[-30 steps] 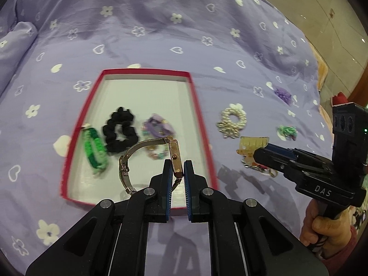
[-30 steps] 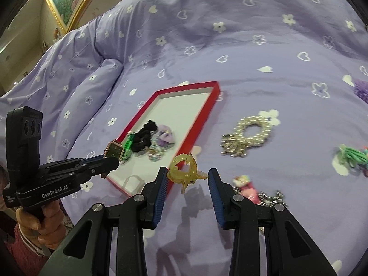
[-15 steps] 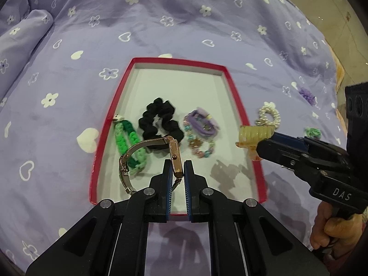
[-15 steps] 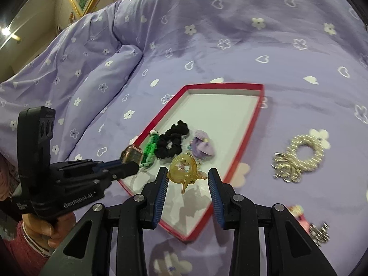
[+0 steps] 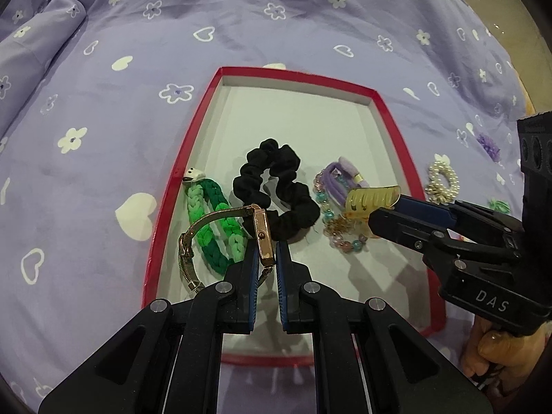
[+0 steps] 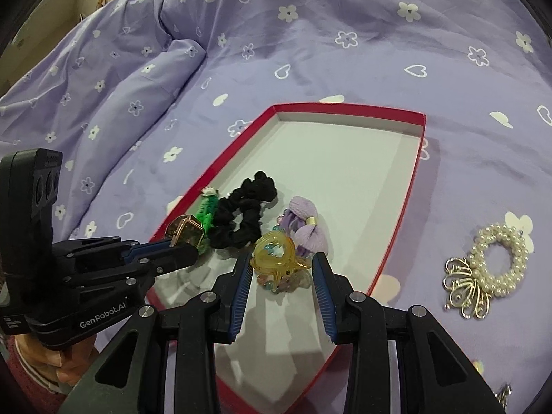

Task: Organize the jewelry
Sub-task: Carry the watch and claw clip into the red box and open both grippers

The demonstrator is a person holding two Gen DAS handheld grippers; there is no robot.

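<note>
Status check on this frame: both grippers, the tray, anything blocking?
Left gripper shut on watch; right gripper shut on yellow hair claw. Both over red tray. Scrunchie, bracelets below; pearl scrunchie outside.

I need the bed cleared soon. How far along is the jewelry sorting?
Partway. Done: a green braided band, black scrunchie and purple bow with beads lie in the red tray. In hand: the left gripper holds a watch, the right gripper a yellow claw clip, both above the tray. Left: the pearl scrunchie and other small pieces on the bedspread.
</note>
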